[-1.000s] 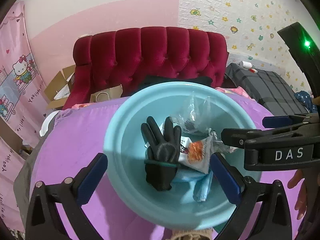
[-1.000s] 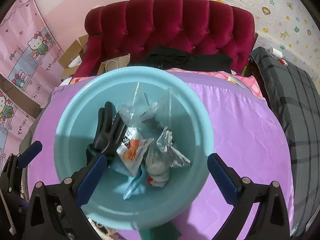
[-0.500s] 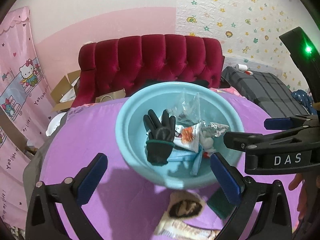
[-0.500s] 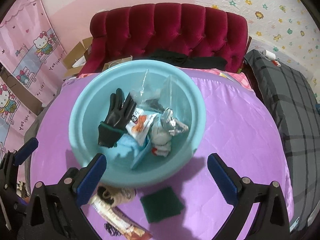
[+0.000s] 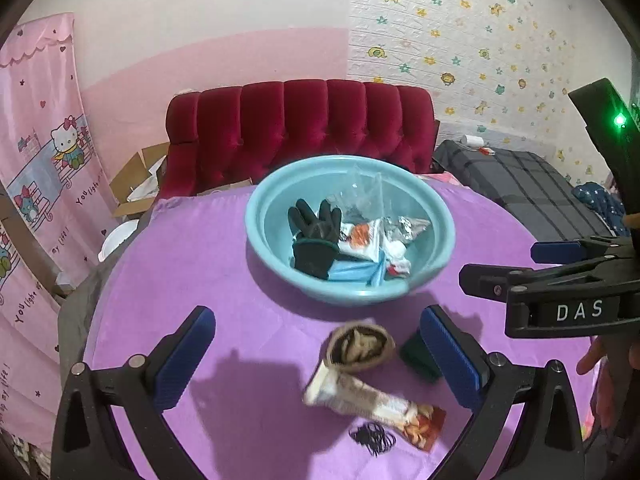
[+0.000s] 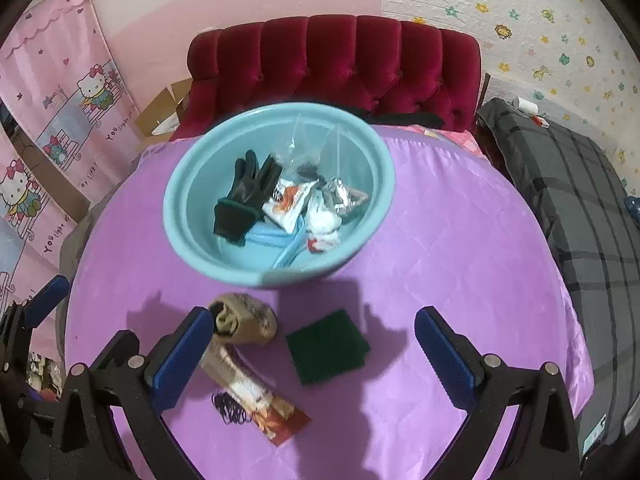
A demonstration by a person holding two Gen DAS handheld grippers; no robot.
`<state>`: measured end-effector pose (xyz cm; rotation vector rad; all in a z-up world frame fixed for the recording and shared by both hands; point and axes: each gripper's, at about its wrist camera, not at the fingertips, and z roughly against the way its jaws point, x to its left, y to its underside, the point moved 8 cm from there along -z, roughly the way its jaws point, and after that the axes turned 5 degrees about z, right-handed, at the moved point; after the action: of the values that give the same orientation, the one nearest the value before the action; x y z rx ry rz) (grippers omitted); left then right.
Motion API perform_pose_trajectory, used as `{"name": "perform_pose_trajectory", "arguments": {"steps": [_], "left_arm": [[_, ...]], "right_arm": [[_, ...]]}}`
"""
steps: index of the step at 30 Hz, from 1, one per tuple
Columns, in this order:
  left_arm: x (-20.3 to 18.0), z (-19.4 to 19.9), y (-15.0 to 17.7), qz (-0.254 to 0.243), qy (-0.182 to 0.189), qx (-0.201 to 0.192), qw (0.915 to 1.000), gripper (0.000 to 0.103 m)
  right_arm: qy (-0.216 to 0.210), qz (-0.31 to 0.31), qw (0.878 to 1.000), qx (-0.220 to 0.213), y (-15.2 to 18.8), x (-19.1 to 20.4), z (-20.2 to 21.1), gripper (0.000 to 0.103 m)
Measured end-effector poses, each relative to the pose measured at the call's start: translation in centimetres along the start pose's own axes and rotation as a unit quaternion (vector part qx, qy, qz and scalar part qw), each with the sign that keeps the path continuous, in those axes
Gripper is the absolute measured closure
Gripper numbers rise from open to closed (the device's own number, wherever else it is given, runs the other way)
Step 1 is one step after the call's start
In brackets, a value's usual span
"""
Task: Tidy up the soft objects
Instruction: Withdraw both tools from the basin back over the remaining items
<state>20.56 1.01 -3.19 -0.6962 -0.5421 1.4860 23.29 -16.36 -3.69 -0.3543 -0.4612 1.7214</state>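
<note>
Red tufted headboard against pink wall, star-patterned wallpaper.

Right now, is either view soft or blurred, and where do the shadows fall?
Left wrist view: the snack packet and rolled sock look smeared, the basin is sharper. Right wrist view: the basin's near rim is blurred; both open hand-held grippers cast dark shadows on the purple cloth around the green pad.

It was a bedroom in a home: a red tufted headboard stood against a pink wall, cartoon-cat curtains hung at the left, animal-and-star wallpaper covered the right, and a purple quilt lay spread on the bed.
</note>
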Motion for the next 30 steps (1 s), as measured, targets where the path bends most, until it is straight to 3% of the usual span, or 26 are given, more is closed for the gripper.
{"name": "perform_pose_trajectory", "arguments": {"steps": [17,30], "left_arm": [[-0.1,1.7,8.2,-0.012,0.006,0.008,0.9999,0.000],[-0.5,-0.5,14.1,-0.024,0.010,0.033,0.9991,0.000]], "right_arm": [[-0.006,0.017,1.000,-0.015,8.1,1.2,0.3,0.000],[0.006,0.032,0.999,-0.022,13.1,1.2,-2.8,0.000]]}}
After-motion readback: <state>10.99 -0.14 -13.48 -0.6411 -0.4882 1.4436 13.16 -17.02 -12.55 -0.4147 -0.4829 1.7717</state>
